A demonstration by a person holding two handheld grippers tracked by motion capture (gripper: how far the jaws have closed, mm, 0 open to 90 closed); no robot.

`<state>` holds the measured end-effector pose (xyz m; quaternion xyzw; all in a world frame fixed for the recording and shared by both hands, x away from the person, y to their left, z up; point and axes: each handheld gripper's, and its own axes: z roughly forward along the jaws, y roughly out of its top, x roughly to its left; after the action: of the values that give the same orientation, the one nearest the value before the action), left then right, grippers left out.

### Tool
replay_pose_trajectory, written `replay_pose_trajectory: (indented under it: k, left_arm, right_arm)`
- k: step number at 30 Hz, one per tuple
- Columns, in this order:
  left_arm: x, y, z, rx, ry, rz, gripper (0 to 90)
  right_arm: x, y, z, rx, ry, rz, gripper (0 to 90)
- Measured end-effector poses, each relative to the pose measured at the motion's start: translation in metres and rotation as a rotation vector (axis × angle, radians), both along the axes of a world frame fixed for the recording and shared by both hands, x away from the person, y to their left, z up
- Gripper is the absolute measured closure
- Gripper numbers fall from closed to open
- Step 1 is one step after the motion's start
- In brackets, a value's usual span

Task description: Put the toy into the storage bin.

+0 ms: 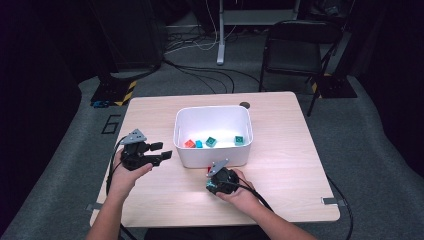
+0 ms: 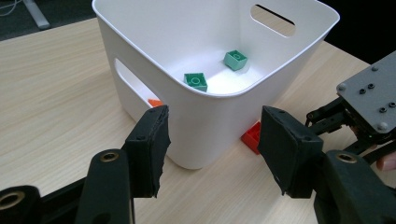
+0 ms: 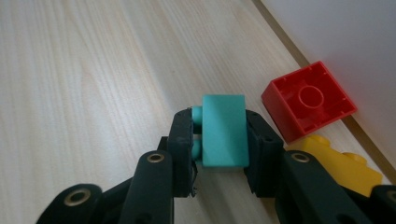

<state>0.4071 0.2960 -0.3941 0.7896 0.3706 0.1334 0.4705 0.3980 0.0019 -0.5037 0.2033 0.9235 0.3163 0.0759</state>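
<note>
My right gripper (image 3: 219, 123) is shut on a teal brick (image 3: 225, 140), held just above the wooden table (image 3: 93, 79). Beside it lie a red brick (image 3: 308, 99), hollow side up, and a yellow brick (image 3: 341, 168), both against the wall of the white bin (image 3: 345, 42). In the high view the right gripper (image 1: 212, 176) sits at the bin's (image 1: 212, 111) near side. My left gripper (image 1: 162, 151) stands open and empty at the bin's left. Along its jaws (image 2: 212, 123) I see two green bricks (image 2: 195, 80) (image 2: 235, 59) inside the bin.
The bin holds an orange brick (image 1: 189, 143), a blue one (image 1: 199, 144) and the green ones (image 1: 211, 142). Bare table (image 1: 290, 165) spreads to the right of the bin. A black folding chair (image 1: 295, 50) and cables lie on the floor beyond.
</note>
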Motion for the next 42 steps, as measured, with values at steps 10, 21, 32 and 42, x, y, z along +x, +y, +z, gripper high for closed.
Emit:
replay_pose_trajectory:
  k: [10,21,32,42]
  left_arm:
    - [0.0,0.001,0.0,-0.002,-0.002,0.002,42.9]
    - [0.001,0.003,0.0,-0.007,-0.001,0.007,42.9]
    - [0.001,0.003,0.0,-0.005,0.0,0.005,42.9]
    - [0.002,0.005,-0.001,-0.007,0.002,0.007,42.9]
  right_arm:
    - [-0.004,0.0,0.028,0.061,0.056,0.034,67.0]
    - [-0.001,-0.003,0.086,0.119,0.051,0.064,67.0]
    - [0.026,-0.008,0.148,0.172,0.0,0.035,67.0]
    - [0.063,-0.012,0.162,0.173,-0.008,-0.025,67.0]
